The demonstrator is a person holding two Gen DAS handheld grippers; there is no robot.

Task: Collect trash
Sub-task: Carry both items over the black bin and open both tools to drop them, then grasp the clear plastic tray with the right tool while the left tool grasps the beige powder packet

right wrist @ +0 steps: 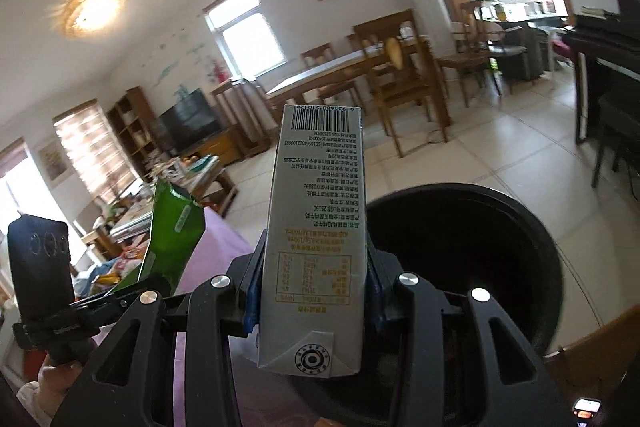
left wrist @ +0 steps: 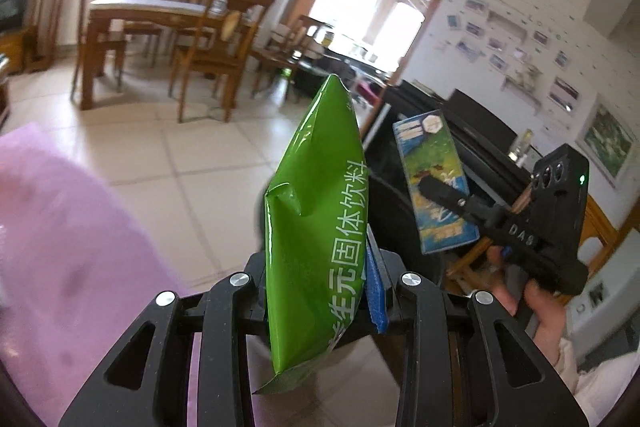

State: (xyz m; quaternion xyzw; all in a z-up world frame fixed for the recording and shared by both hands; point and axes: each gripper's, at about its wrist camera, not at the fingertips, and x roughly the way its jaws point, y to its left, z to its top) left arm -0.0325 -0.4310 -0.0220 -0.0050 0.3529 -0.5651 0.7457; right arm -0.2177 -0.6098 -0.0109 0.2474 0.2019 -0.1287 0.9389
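Note:
My left gripper (left wrist: pixel 320 291) is shut on a green foil drink-mix pouch (left wrist: pixel 320 219), which stands upright between the jaws. My right gripper (right wrist: pixel 314 299) is shut on a tall carton (right wrist: pixel 316 235), its grey side with barcode and printed text facing the camera. In the left wrist view the same carton (left wrist: pixel 434 183) shows its blue-green face, clamped by the right gripper (left wrist: pixel 456 205) over a black round bin (left wrist: pixel 404 203). From the right wrist the bin (right wrist: pixel 472 251) opens just right of the carton, and the pouch (right wrist: pixel 172 235) shows at left in the left gripper (right wrist: pixel 120 293).
A purple cloth (left wrist: pixel 72 247) covers a surface at lower left. Beyond lie tiled floor (left wrist: pixel 192 163), a wooden dining table (left wrist: pixel 160 15) with chairs, and a doorway. A dark piano (right wrist: pixel 604 67) stands right; a cluttered low table (right wrist: pixel 192 175) and a TV stand far left.

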